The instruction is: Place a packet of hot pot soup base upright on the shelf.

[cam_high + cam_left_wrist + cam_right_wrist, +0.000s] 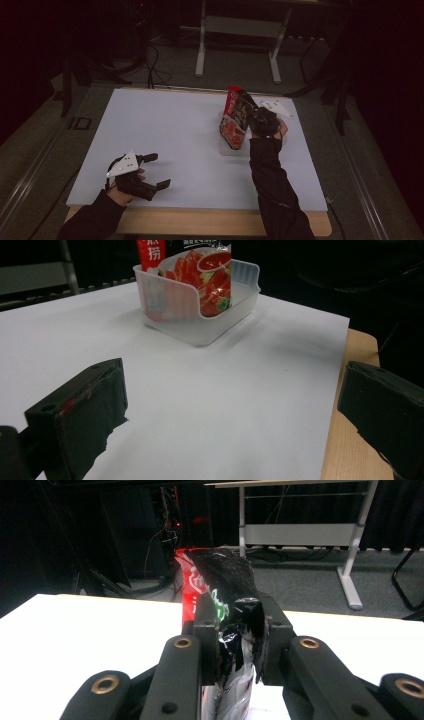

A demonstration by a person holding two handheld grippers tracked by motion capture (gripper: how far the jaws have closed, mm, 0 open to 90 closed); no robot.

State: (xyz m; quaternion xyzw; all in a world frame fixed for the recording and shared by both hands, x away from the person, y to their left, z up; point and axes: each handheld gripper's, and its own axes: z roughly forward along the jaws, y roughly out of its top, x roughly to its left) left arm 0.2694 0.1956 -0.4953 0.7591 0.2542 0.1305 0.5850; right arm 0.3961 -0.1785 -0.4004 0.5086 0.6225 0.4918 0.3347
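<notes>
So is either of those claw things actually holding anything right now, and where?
The right gripper pinches the red and black snack packet at its upper part. The left gripper holds nothing.

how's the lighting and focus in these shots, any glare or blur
High view: dim, dark surroundings, white table lit evenly. Left gripper view: clear bin sharp, near jaws soft. Right gripper view: snack bag glints where the right gripper pinches it, background dark.
</notes>
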